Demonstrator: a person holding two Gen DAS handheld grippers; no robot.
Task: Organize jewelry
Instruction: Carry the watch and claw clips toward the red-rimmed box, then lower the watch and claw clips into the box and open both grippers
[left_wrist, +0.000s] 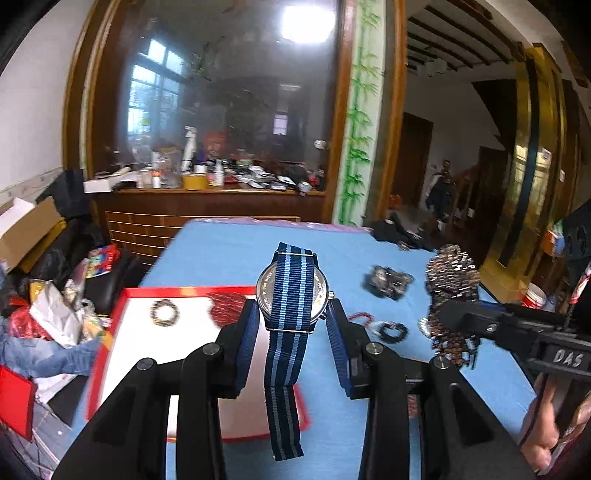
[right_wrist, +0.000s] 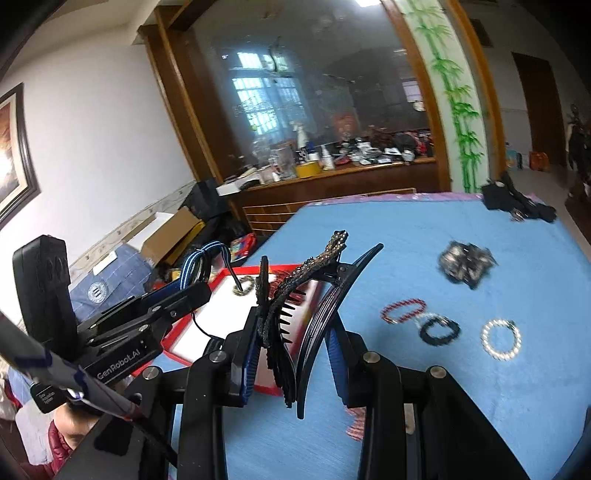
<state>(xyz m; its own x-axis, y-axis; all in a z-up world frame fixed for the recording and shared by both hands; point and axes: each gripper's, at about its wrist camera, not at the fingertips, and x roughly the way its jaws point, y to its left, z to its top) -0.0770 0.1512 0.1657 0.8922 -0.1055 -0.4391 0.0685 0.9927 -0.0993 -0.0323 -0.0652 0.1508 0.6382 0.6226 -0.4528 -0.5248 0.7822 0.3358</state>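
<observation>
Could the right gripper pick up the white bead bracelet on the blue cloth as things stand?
Probably not: the right gripper is shut on a hair clip. Nothing covers the white bead bracelet, but the clip must go first.

Blue-striped watch held aloft, strap dangling; beaded black hair clip gripped upright

Watches: one, blue striped strap
Hair clips: one large, beaded, with black comb teeth
Hair ornaments: one dark cluster on the blue cloth
Bracelets on the cloth: three – one red, one black, one pearl-white
Bracelets in the tray: one dark beaded
Trays: one, red-rimmed with white floor
Grippers: two – left, right
</observation>
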